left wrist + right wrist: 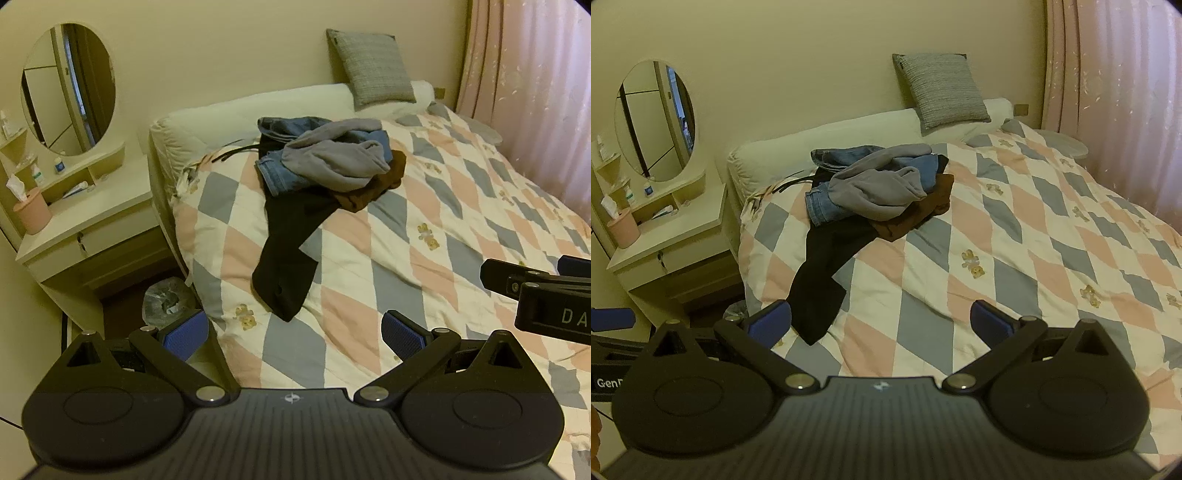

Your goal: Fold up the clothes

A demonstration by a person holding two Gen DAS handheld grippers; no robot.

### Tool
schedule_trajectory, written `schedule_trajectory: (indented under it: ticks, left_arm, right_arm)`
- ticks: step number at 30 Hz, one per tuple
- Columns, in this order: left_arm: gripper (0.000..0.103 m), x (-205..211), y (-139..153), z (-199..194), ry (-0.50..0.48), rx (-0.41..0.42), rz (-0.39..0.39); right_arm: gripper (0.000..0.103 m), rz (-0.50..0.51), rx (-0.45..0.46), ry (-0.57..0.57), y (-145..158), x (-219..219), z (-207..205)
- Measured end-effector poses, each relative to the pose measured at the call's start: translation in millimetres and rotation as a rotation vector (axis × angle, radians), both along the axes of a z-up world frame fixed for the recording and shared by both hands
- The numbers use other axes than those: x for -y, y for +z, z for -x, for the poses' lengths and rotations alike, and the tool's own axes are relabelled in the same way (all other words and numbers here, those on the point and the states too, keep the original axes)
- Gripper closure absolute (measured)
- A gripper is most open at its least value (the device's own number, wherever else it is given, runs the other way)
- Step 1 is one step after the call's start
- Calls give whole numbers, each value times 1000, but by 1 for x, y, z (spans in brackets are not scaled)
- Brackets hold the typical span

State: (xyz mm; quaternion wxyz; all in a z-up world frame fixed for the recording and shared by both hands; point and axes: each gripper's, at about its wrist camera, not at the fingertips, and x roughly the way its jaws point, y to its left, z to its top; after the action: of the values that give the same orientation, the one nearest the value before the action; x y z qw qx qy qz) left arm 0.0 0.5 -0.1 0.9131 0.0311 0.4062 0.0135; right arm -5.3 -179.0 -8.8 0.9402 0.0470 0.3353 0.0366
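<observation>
Both your left gripper point(293, 334) and right gripper point(881, 323) hang spread and empty, the limp, soft black trousers point(286, 254) trailing from the heap at twelve o'clock, so pinch that near hem.

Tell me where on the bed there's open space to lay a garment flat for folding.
The quilt lies bare between the clothes pile and the pink curtain, and on down to the near edge ahead of the right tool. It is crowded near the headboard, where the pile sits and black trousers trail toward the left tool.
</observation>
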Motion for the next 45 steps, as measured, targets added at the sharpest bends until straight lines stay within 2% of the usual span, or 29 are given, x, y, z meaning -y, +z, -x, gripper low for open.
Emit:
schedule_trajectory:
  ticks: [4, 7, 10, 14, 25, 45]
  left_arm:
    - [0, -4, -1, 0, 5, -6, -8]
    - [0, 12, -4, 3, 8, 0, -22]
    - [0, 5, -4, 2, 2, 12, -7]
    - [0, 3, 4, 8, -4, 18, -8]
    - [0, 23, 8, 11, -28, 19, -40]
    - [0, 36, 0, 10, -46, 5, -38]
  right_arm:
    - [1, -1, -4, 4, 0, 1, 1]
    - [1, -8, -6, 5, 7, 7, -3]
    - [1, -16, -1, 6, 14, 15, -5]
    - [1, -14, 14, -1, 8, 4, 3]
    - [1, -47, 22, -10, 10, 18, 5]
    - [1, -58, 18, 2, 2, 32, 2]
